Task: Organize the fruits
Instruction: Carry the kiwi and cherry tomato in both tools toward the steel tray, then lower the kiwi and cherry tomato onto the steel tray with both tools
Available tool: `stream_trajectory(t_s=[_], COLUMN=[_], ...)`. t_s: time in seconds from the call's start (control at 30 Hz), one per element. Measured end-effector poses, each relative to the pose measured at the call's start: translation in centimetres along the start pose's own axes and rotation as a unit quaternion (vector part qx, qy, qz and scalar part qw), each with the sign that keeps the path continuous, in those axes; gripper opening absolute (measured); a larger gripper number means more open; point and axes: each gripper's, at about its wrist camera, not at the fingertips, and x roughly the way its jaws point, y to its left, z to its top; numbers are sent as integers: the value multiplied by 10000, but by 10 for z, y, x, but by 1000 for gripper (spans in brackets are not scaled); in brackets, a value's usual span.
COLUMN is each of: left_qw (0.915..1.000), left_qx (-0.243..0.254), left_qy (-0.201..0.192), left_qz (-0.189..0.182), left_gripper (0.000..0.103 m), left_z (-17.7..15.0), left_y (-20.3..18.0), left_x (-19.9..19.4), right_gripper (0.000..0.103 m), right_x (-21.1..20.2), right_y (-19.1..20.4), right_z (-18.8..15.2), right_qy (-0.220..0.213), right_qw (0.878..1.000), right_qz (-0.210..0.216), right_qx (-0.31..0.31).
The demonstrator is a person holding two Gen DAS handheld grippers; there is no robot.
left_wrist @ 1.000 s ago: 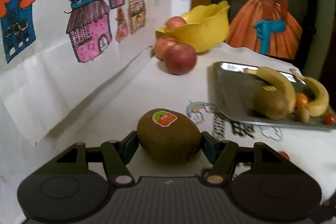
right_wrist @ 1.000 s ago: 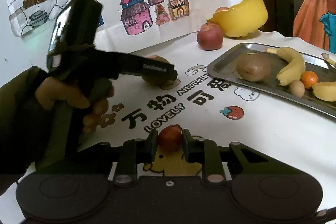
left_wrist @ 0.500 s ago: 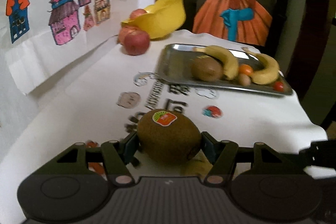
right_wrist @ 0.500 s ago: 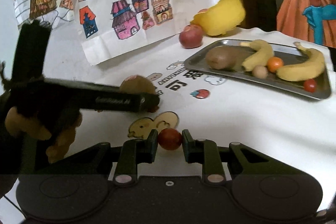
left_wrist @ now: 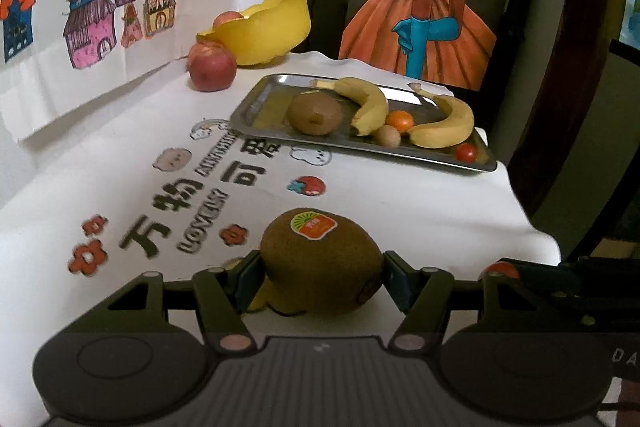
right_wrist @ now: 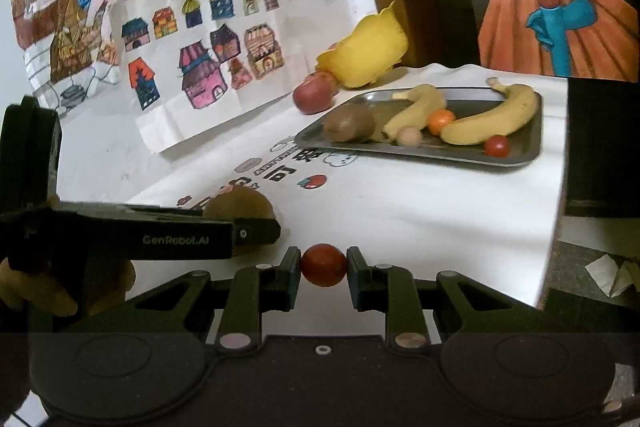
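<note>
My left gripper (left_wrist: 322, 277) is shut on a brown kiwi (left_wrist: 320, 259) with an orange-green sticker, held above the printed tablecloth. My right gripper (right_wrist: 324, 267) is shut on a small red cherry tomato (right_wrist: 324, 264). The right wrist view shows the left gripper (right_wrist: 256, 233) from the side, the kiwi (right_wrist: 238, 205) behind its finger. A metal tray (left_wrist: 256, 107) sits ahead at mid-right; it holds another kiwi (left_wrist: 314, 115), two bananas (left_wrist: 370, 103), a small orange, a tan round fruit and a cherry tomato (left_wrist: 466, 153).
A yellow bowl (left_wrist: 266, 29) with an apple inside stands at the back by the wall. A red apple (left_wrist: 212, 67) lies next to it. The table's right edge (right_wrist: 558, 211) drops off just past the tray. Paper drawings hang along the left wall.
Both grippers have pulled back and up from the table with their fruits. The left wrist view swung right, from the wall toward the tray. The right gripper rose too.
</note>
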Motion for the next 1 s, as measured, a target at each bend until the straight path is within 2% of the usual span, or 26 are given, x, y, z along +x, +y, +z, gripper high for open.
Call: stream_trajectory(t_s=[0.17, 0.33, 0.53, 0.77, 1.0], left_qw=[9997, 9985, 9962, 9952, 9936], left_qx=[-228, -480, -675, -755, -744], left_qy=[-43, -137, -422, -581, -839], left_qz=[-3, 211, 359, 241, 147], left_gripper=[68, 68, 68, 68, 68], left_z=[-3, -4, -4, 3, 32], left_y=[-11, -18, -26, -33, -39], left_x=[-3, -3, -7, -2, 10], right_gripper=[26, 26, 26, 26, 26], right_x=[-9, -14, -20, -17, -14], right_y=[-16, -30, -42, -49, -59], right_z=[-5, -8, -7, -9, -6], right_qy=[-77, -125, -283, -264, -330], right_qw=[9998, 9994, 9990, 9986, 9978], right_qz=[17, 98, 104, 88, -88], right_qx=[208, 309, 343, 457, 564])
